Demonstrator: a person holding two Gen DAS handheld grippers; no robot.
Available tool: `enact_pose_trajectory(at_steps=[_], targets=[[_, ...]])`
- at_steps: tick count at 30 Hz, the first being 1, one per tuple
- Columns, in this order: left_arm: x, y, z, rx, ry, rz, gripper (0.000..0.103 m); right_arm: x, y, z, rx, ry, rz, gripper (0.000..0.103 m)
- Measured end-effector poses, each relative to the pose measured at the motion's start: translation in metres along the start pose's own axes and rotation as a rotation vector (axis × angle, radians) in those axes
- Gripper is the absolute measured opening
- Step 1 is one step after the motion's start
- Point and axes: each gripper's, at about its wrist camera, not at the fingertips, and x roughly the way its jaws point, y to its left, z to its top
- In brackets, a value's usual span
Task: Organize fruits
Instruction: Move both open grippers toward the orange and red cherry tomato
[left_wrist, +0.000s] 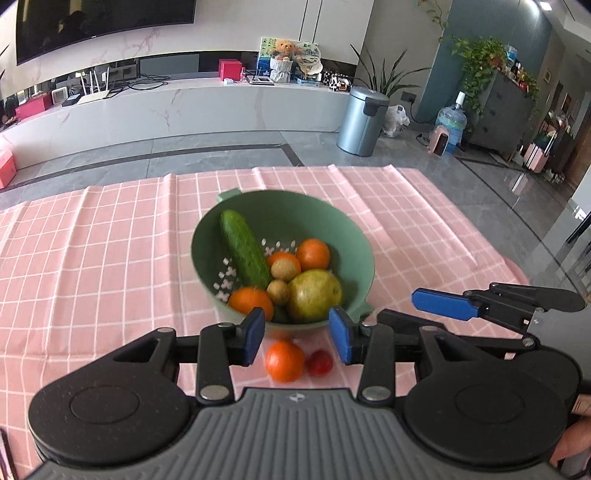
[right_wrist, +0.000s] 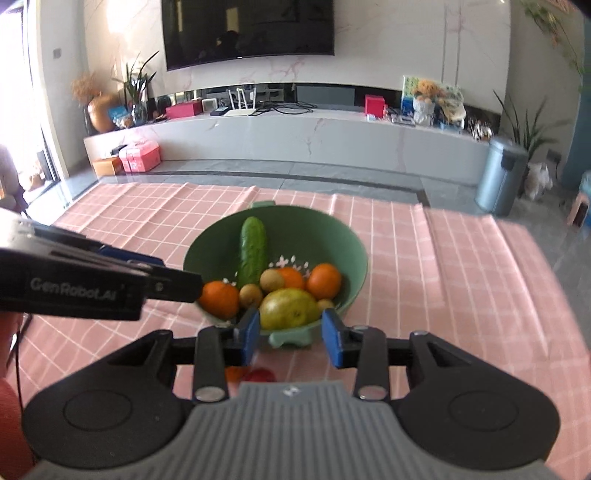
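Observation:
A green colander bowl (left_wrist: 332, 221) stands on the pink checked cloth and also shows in the right wrist view (right_wrist: 332, 236). It holds a cucumber (left_wrist: 243, 253), several oranges (left_wrist: 313, 254), a yellow-green pear (left_wrist: 314, 295) and small brown fruits (left_wrist: 284, 269). One orange (left_wrist: 284, 361) and a small red fruit (left_wrist: 320, 362) lie on the cloth in front of the bowl. My left gripper (left_wrist: 297, 334) is open and empty just above them. My right gripper (right_wrist: 290, 336) is open and empty at the bowl's near handle (right_wrist: 290, 338); it appears at the right of the left wrist view (left_wrist: 443, 304).
The pink checked cloth (left_wrist: 92, 258) covers the table, with its far edge near the grey floor. A grey bin (left_wrist: 362, 120) and water bottle (left_wrist: 450, 123) stand on the floor beyond. A white TV bench (left_wrist: 184, 107) runs along the back wall.

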Motion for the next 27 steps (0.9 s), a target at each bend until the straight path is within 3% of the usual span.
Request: enact_pose_trajectory(at_steps=[5, 11, 20, 27], targets=[[0.004, 0.009, -0.018, -0.024, 0.020, -0.040, 0.048, 0.003, 0.000, -0.019, 0.027, 0.035, -0.004, 0.034], [0.017, 0.010, -0.036, 0.024, 0.034, -0.027, 0.048, 0.020, 0.003, -0.035, 0.019, 0.087, -0.017, 0.034], [0.040, 0.024, -0.051, 0.013, 0.089, -0.053, 0.042, 0.048, 0.000, -0.044, 0.026, 0.146, -0.024, 0.033], [0.060, 0.031, -0.059, 0.003, 0.129, -0.097, 0.040, 0.064, -0.002, -0.047, 0.030, 0.180, -0.033, 0.023]])
